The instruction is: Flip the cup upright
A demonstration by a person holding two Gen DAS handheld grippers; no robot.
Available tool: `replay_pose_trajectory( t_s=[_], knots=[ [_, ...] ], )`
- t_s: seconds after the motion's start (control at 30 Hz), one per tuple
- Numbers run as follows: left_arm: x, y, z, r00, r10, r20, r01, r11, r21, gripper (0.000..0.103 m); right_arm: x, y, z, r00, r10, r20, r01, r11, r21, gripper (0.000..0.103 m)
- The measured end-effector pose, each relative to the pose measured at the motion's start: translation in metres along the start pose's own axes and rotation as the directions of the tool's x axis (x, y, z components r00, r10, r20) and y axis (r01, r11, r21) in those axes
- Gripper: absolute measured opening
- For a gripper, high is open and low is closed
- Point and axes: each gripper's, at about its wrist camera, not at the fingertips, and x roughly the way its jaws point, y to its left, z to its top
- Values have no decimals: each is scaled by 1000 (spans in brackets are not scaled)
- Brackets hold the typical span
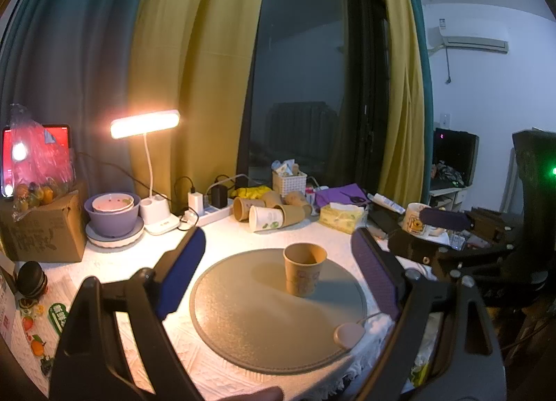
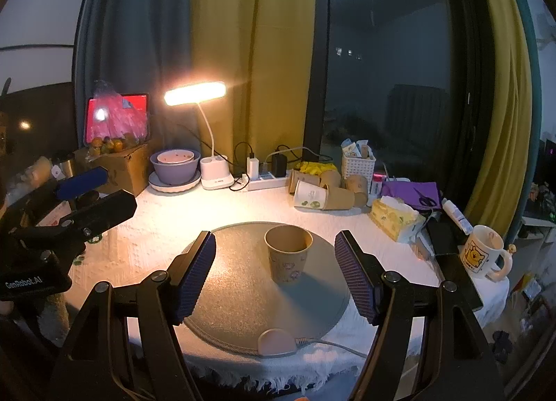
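on the round grey mat (image 2: 243,296) in the middle of the counter (image 2: 156,227), the paper cup (image 2: 288,252) is standing upright, mouth up. the left gripper (image 1: 278,276) and right gripper (image 2: 276,272) are hovering before it, jaws spread wide apart, touching nothing.

Bare grey mat (image 2: 239,283) around upright cup (image 2: 288,253), puck (image 2: 276,342) at near edge

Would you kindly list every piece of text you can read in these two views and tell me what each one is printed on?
"GenRobot.AI": white lettering on the left gripper body, seen in the right wrist view.
Cardboard box: dark print, too blurred to read.
Green sticker on the tablecloth: characters unreadable.
Paper cup and yellow bear mug: pictures only, any lettering too small to read.
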Motion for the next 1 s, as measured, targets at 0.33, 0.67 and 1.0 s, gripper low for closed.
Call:
replay_pose_trajectory(
  t_s=[0.33, 0.67, 1.0],
  knots=[
    [5, -4, -4, 1000, -3, -18, 3, 1000, -8, 87, 2, -2, -1, 1000, -2, -7, 2, 1000, 6, 74],
    [5, -4, -5, 1000, -1, -12, 1, 1000, -13, 87, 2, -2, -2, 1000, -3, -8, 3, 1000, 6, 74],
    [3, -5, -5, 1000, -1, -12, 1, 1000, -14, 87, 2, -3, -1, 1000, -2, -8, 2, 1000, 7, 74]
  ],
)
